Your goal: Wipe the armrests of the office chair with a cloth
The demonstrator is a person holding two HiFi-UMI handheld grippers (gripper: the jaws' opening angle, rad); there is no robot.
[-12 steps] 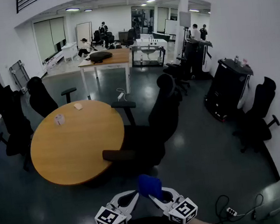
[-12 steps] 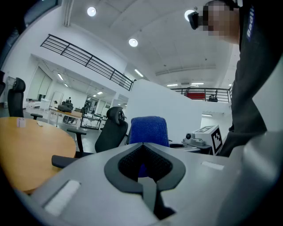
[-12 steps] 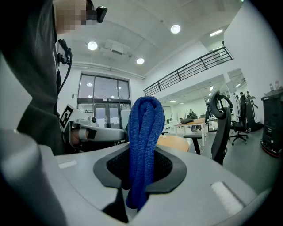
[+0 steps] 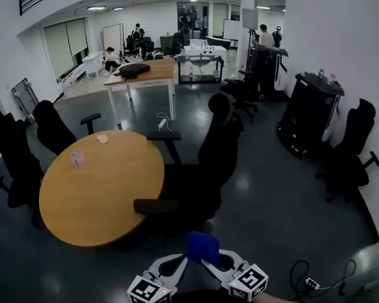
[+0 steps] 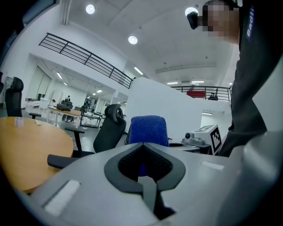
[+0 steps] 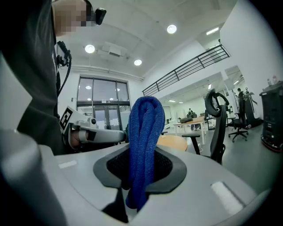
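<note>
- Standing just right of the round table (image 4: 81,212), the black office chair (image 4: 210,159) has one armrest (image 4: 156,205) at the table's near rim and the other (image 4: 164,136) by its far rim.
- Dark chairs (image 4: 16,165) crowd the table's left side, and a small white roll (image 4: 77,158) rests on top.
- Bare floor (image 4: 278,225) separates the table from both grippers.
- The right gripper (image 4: 207,263), well short of the table, clamps the blue cloth (image 4: 201,246), which stands up from its jaws.
- The left gripper (image 4: 182,261), just beside the cloth, has its jaws pressed together and empty.
</note>
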